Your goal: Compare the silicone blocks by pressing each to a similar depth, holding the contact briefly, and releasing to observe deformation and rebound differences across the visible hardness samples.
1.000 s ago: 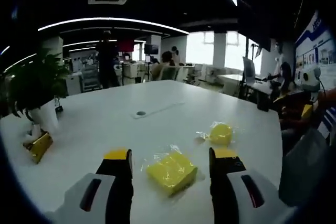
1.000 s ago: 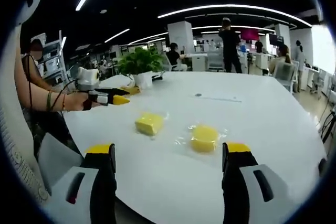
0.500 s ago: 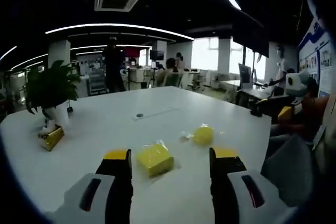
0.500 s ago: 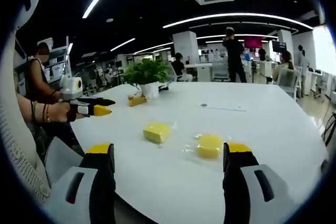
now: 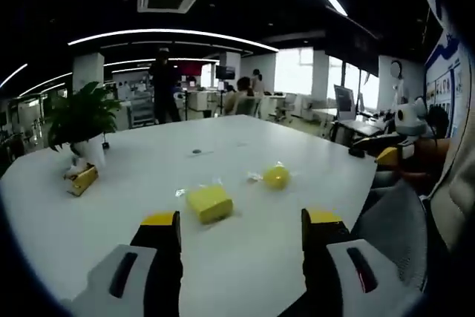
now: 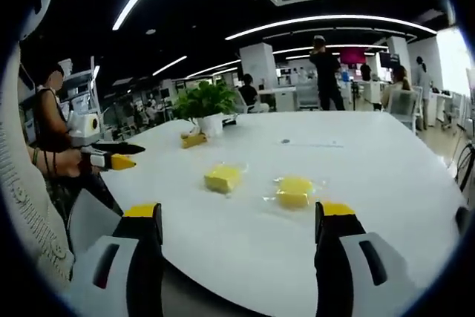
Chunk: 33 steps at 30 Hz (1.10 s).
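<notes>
Two yellow silicone blocks in clear wrap lie on the white table [image 5: 133, 183]. In the left gripper view the square block [image 5: 209, 203] sits ahead of my left gripper [image 5: 241, 220], whose jaws stand wide apart and hold nothing. The round block [image 5: 276, 177] lies further off to the right. The right gripper [image 5: 386, 155] is held off the table's right edge. In the right gripper view the square block [image 6: 223, 178] and the round block [image 6: 295, 191] rest well ahead of my open right gripper [image 6: 240, 211]. The left gripper [image 6: 111, 159] hovers at the left, in a person's hand.
A potted plant [image 5: 82, 120] with a gold item [image 5: 82, 180] beside it stands at the table's left side; the same plant [image 6: 206, 102] appears at the back. A small round port [image 5: 196, 151] is set in the tabletop. People and desks fill the office behind.
Both grippers have drawn back from the blocks, which now look smaller and farther off in both views. Both stay open. The blocks have not moved on the table.
</notes>
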{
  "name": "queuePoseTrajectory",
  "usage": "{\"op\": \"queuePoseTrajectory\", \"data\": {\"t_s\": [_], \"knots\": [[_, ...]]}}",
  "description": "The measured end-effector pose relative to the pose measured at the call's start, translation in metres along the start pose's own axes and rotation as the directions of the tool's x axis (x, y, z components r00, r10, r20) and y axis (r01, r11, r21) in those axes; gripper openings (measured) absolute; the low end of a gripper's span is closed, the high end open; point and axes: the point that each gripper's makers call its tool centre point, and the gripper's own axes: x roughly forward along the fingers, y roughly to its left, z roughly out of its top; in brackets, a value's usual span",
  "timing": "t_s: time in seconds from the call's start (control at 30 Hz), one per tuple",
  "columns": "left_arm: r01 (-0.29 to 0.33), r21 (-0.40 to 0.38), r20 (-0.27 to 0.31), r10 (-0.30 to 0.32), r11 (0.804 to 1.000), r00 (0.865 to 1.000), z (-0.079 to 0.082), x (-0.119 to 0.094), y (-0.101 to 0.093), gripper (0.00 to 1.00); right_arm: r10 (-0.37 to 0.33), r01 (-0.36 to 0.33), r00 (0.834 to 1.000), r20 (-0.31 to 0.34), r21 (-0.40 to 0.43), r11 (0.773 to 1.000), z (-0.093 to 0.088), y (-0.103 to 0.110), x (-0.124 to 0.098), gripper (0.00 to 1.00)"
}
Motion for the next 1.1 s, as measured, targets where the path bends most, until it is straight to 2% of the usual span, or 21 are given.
{"op": "queuePoseTrajectory", "data": {"t_s": [0.37,0.5,0.57,0.77,0.9,1.1], "knots": [[0.022,-0.005,-0.019,-0.022,1.0,1.0,0.003,0.001,-0.014,0.67,0.011,-0.011,1.0,0.012,0.008,1.0,0.0,-0.004,-0.001,0.78],[0.114,-0.077,-0.059,-0.119,0.99,0.991,0.0,0.009,-0.032,0.71,0.009,-0.009,1.0,0.023,0.013,1.0,0.001,-0.008,-0.002,0.79],[0.123,-0.093,-0.068,-0.129,0.988,0.989,0.003,0.012,-0.032,0.71,0.007,-0.008,1.0,0.021,0.014,1.0,0.0,-0.011,-0.003,0.79],[0.149,-0.154,-0.077,-0.162,0.977,0.984,0.022,0.025,-0.036,0.69,0.0,-0.001,0.999,0.039,0.035,0.999,0.001,-0.019,-0.007,0.78],[0.154,-0.165,-0.072,-0.168,0.974,0.983,0.041,0.039,-0.036,0.72,-0.005,0.003,0.999,0.049,0.043,0.999,0.002,-0.023,-0.007,0.78],[0.212,-0.224,-0.058,-0.23,0.951,0.971,0.076,0.07,-0.044,0.72,-0.012,0.008,0.998,0.063,0.061,0.998,0.005,-0.029,-0.005,0.79]]}}
